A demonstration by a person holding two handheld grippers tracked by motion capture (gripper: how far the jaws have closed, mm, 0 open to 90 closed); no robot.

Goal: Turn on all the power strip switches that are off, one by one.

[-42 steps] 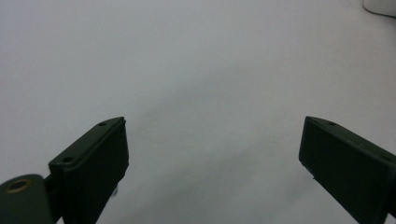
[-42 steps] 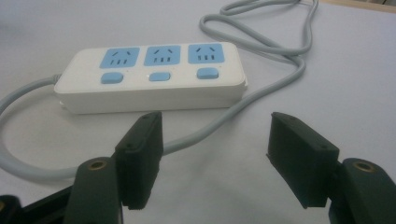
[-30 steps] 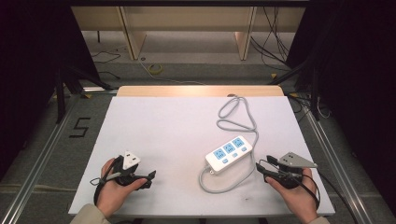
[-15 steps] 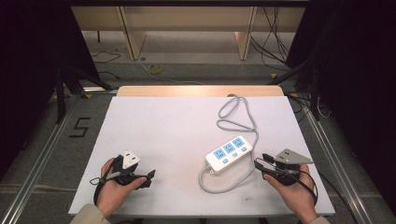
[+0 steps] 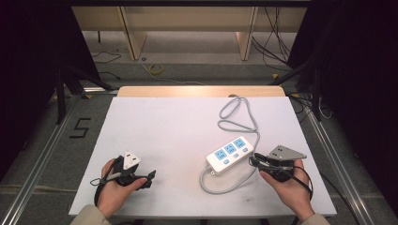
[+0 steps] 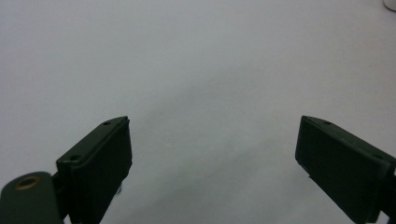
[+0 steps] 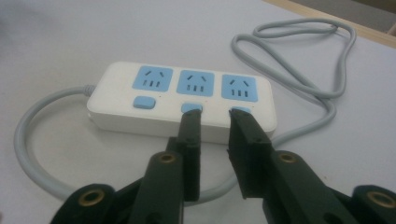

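White surface (image 5: 178, 136), person's two hands come in from the bottom edge of the high view, one tool each.

Left tool (image 5: 149, 177): sits near the front-left corner of the surface, held in the left hand (image 5: 115, 190). Jaws spread wide. Left gripper view has bare white surface between them, nothing gripped. A white block sits on top of the tool body; black cable loops off its left side.

Right tool (image 5: 253, 161): near the front-right, held in the right hand (image 5: 286, 185), grey three-cornered plate on top. Jaws point left toward the power strip (image 5: 229, 154). In the right gripper view the jaws have a narrow gap, nearly closed, nothing between them. Tips are right at the strip's near long edge, lined up with the middle and right blue switch buttons. Touching or just short of it: can't tell.

Power strip: white body, three blue sockets in a row, a small blue button below each. Lies flat, right of centre on the surface, angled so its far end points up and right in the high view. Well apart from the left tool.

Grey cord (image 5: 234, 115): leaves the strip's near-left end, curves along the front of the strip, passes under the right tool, then runs up the right side and ends in a loose loop near the far edge of the surface.

Wooden strip runs along the far edge.
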